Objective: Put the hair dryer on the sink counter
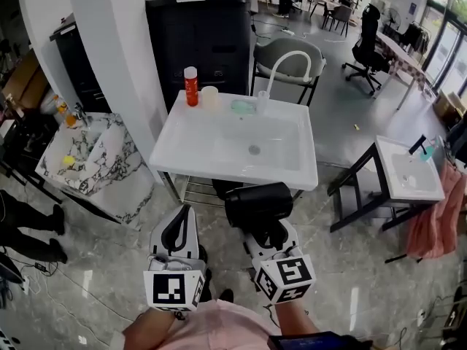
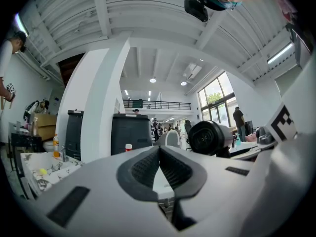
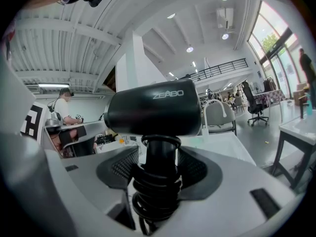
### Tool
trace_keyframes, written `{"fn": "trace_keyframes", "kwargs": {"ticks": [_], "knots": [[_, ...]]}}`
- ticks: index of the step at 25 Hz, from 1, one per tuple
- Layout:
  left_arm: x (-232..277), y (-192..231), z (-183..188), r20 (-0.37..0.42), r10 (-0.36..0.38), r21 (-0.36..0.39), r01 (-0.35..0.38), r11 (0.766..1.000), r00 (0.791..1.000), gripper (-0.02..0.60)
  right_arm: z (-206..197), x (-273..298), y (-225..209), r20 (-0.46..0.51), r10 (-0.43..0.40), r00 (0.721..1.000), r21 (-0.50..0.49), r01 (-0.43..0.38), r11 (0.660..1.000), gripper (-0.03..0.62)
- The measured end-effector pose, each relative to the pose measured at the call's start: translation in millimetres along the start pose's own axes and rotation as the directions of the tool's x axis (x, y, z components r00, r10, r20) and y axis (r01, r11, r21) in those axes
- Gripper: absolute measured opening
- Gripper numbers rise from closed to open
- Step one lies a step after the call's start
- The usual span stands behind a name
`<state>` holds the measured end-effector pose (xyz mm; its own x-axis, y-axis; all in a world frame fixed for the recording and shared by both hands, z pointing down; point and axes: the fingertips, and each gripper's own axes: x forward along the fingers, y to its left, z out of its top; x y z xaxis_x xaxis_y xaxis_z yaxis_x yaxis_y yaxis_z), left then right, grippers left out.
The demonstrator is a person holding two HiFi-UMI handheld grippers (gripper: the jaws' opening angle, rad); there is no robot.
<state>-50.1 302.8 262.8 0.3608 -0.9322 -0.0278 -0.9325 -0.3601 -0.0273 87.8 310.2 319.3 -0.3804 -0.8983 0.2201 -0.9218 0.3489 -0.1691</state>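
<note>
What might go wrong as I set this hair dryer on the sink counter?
The right gripper grips the hair dryer only by its cord-wrapped handle, so the bulky body may twist or slip. The back ledge of the sink already holds an orange bottle and a cup, which could get knocked. The flat rim looks narrow; the dryer might slide into the basin.

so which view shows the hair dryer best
The right gripper view: the hair dryer is large and centred, handle and coiled cord clamped in the right claw. The head view shows only its black barrel from above; the left gripper view shows its round end, small.
</note>
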Motion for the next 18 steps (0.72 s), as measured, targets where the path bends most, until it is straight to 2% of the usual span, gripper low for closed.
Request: {"fn": "trace_keyframes", "kwargs": {"ticks": [8, 14, 18], "knots": [[65.6, 27.1, -22.8, -0.017, 0.002, -0.027, -0.002, 1.0, 1.0, 0.009, -3.0, 50.7, -31.6, -0.027, -0.029, 0.999, 0.007, 0.029, 1.0, 0.255], [147.4, 55.1, -49.9, -0.064, -0.039, -0.04, 0.037, 0.999, 0.997, 0.009, -4.5, 134.4, -60.7, -0.062, -0.043, 0.997, 0.044, 0.046, 0.998, 0.253], [205.4, 84.4, -49.3, -0.063, -0.061, -0.03, 0.06, 0.998, 0.996, 0.009, 11.6, 197.4, -74.2, -0.063, -0.049, 0.997, 0.053, 0.052, 0.997, 0.253]]}}
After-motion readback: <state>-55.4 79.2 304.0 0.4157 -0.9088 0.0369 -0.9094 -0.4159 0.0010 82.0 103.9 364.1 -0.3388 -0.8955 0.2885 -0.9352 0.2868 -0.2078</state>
